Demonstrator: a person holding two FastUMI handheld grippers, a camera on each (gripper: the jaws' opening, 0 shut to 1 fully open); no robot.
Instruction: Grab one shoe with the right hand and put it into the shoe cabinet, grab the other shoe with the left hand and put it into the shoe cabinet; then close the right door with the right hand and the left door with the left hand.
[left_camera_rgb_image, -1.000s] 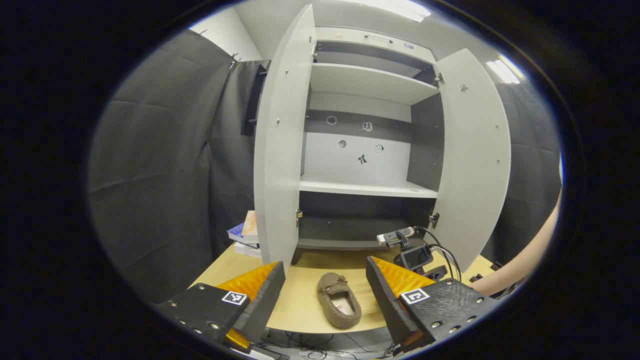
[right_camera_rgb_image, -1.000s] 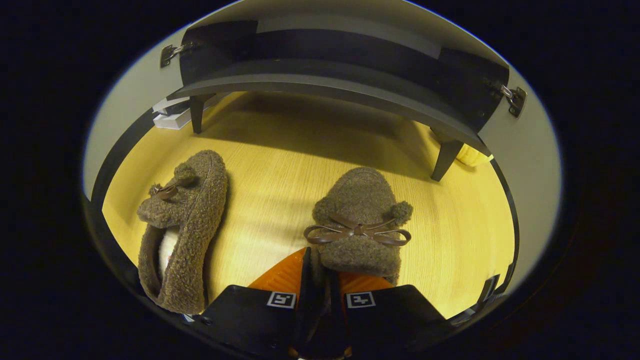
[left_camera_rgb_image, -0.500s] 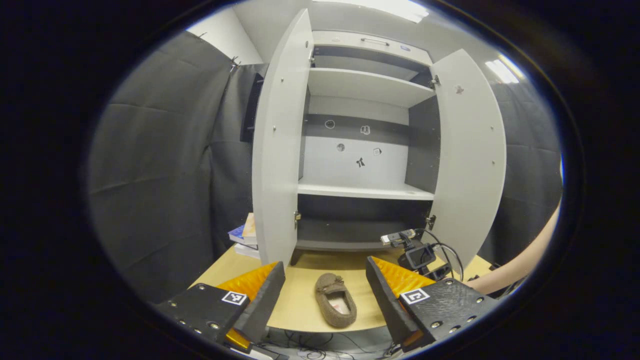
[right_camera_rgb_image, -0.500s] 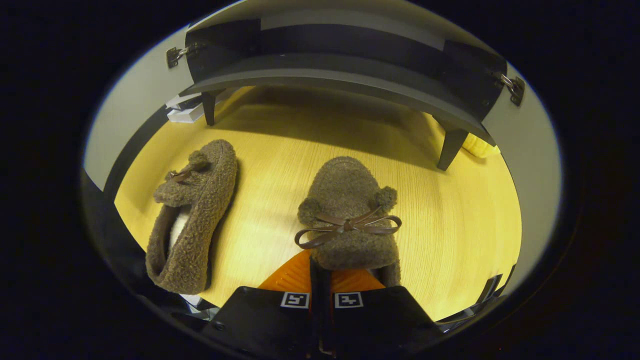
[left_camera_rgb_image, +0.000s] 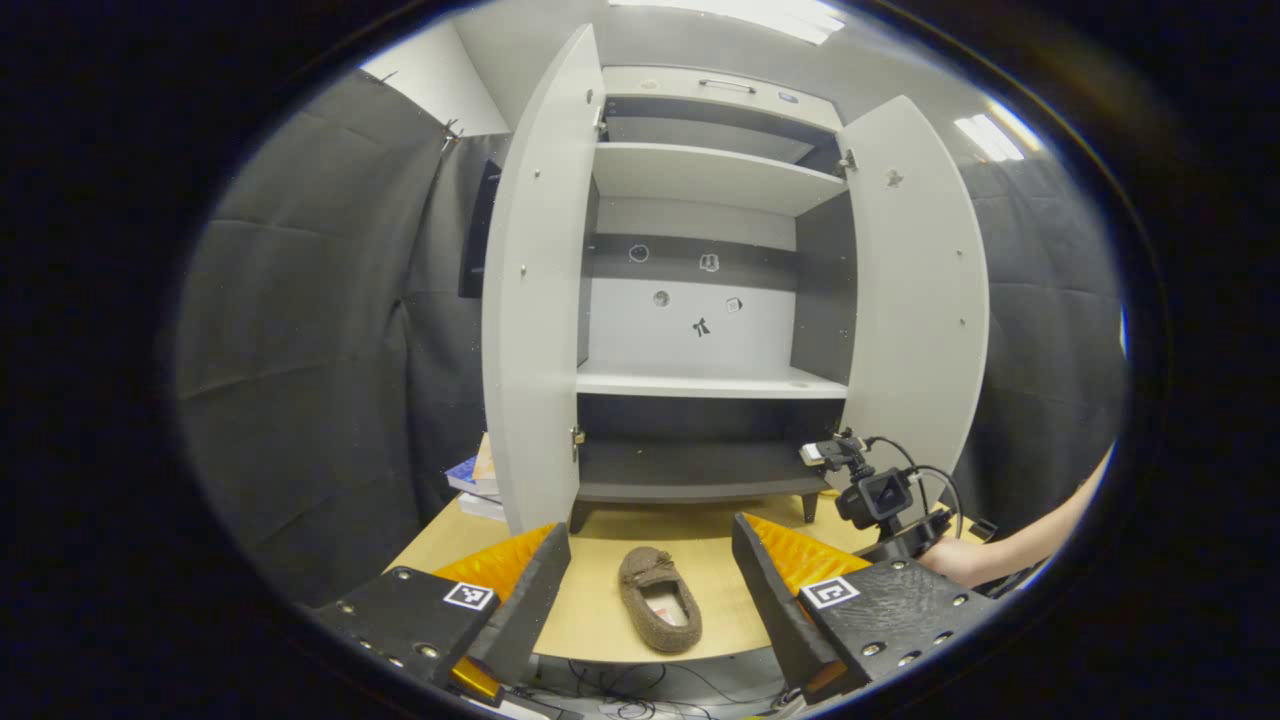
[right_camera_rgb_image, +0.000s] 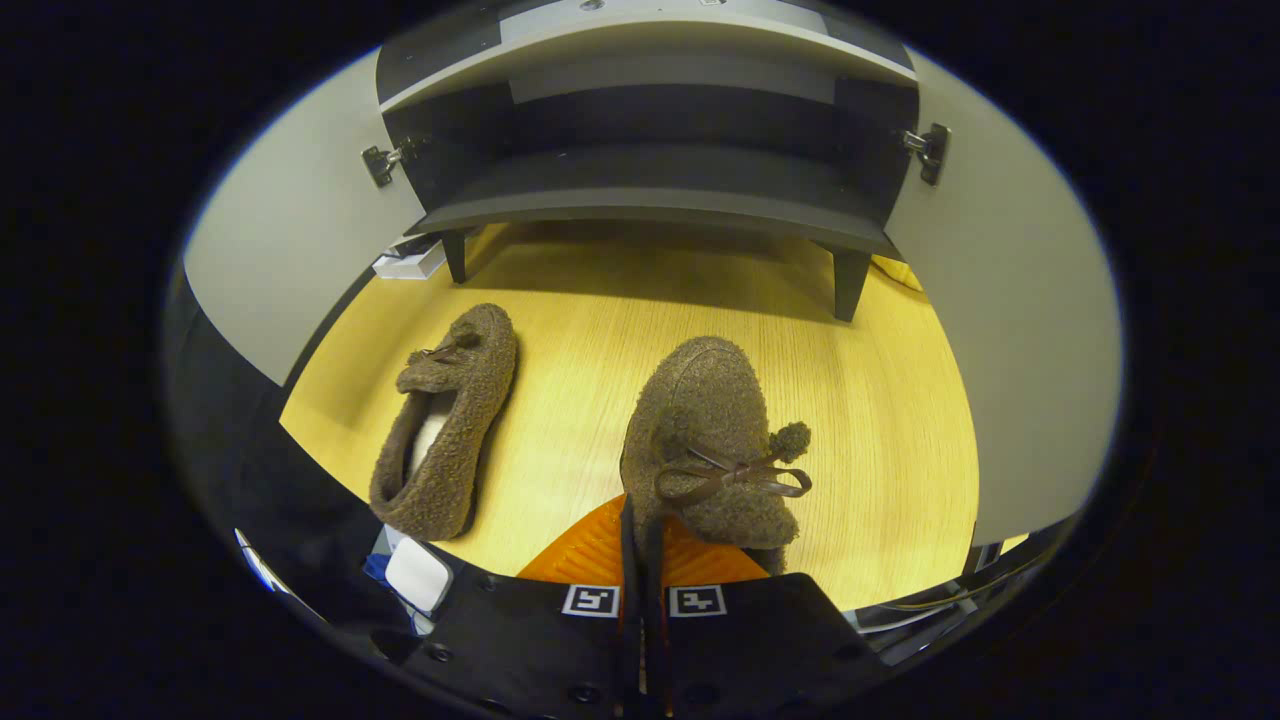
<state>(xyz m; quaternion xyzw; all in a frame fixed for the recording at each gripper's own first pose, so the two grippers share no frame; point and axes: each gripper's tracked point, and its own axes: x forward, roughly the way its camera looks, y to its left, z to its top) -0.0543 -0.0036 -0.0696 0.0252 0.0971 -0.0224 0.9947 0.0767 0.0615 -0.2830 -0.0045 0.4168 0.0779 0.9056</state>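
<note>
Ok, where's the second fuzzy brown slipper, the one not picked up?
The loose fuzzy brown slipper lies on the wooden tabletop, left in the right gripper view, before the open grey cabinet.

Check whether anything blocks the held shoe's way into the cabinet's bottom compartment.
Nothing visible does. The right gripper holds the shoe above bare table; both doors stand open and the dark bottom compartment ahead looks empty.

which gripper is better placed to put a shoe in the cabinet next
Right. The right gripper is shut on a shoe, facing the open cabinet. The left gripper is open, back from the other shoe on the table.
</note>
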